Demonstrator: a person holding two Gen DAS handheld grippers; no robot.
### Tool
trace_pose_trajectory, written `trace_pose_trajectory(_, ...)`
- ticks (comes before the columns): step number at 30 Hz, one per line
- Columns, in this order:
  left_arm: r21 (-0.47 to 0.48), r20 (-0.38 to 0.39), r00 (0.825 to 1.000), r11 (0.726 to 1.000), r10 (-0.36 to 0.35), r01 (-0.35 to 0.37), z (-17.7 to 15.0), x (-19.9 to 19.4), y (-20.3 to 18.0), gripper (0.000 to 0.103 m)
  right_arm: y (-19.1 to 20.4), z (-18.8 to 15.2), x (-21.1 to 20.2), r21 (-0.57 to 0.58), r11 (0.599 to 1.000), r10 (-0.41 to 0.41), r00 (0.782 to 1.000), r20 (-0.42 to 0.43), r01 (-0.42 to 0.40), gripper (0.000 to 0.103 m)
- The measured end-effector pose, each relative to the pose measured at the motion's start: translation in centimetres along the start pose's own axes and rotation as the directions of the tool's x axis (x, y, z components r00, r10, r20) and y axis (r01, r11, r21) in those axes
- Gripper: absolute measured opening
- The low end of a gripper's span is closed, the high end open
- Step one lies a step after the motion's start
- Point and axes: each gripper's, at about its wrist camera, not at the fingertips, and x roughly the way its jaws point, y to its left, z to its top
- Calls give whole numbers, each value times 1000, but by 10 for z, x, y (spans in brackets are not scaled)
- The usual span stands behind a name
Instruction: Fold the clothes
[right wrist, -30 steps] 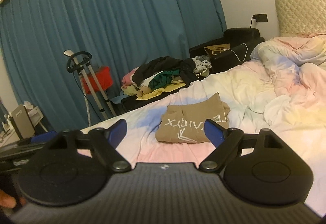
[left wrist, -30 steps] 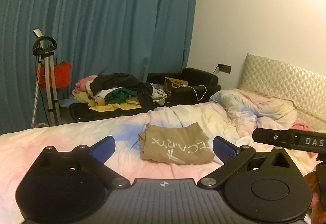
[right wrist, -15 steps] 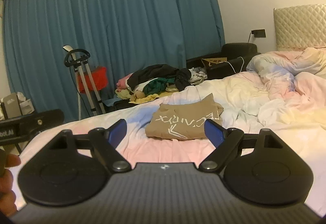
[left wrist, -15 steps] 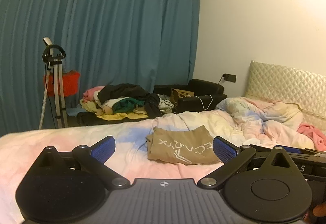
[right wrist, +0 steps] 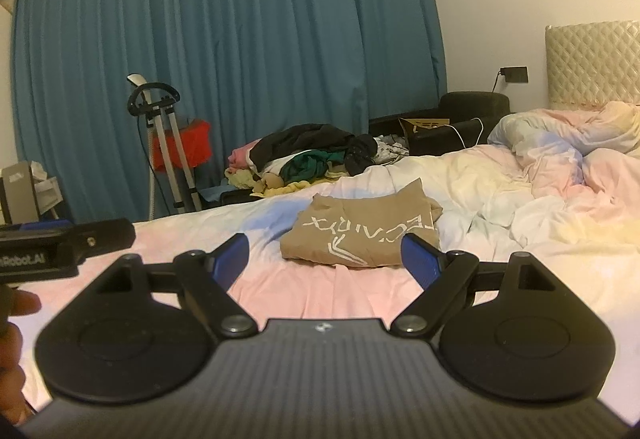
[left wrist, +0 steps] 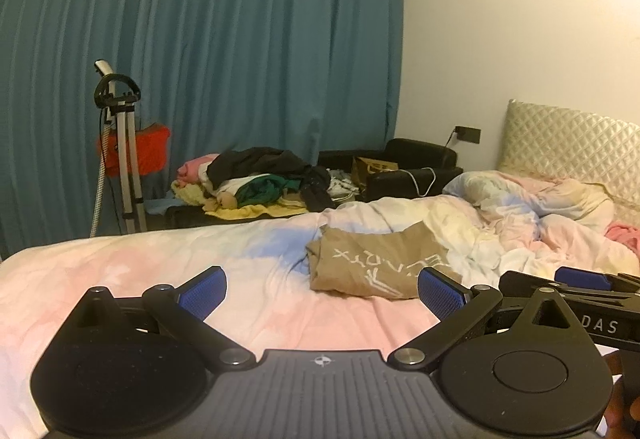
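— Tan cloth! Where is the tan shirt (right wrist: 360,229)?
— It lies folded flat on the bed (right wrist: 352,291), a neat block near the far edge, white letters up.
— Which way is it long?
— Side to side, across both grippers.
— Who is nearer?
— The right gripper (right wrist: 325,259); the shirt sits straight ahead of it. For the left gripper (left wrist: 322,293) it lies ahead and off to the right.
— Fingers?
— Both pairs spread wide, holding nothing.
— More clothes?
— A messy pile (left wrist: 260,187) past the bed's far edge, by the blue curtain (left wrist: 240,59).
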Motion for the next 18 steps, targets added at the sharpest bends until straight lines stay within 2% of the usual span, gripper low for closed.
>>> trace_pose_trajectory(10,-38,-22,1000,999,14,-14,-16,3,8,103,-5,-10,2,18,1000,-16,1000,-12,16,85)
trace_pose_trajectory(18,-38,-24,999,999,33,-34,-20,3,7,103,0,-13,-5,-19,1000,-16,1000,4,16,85)
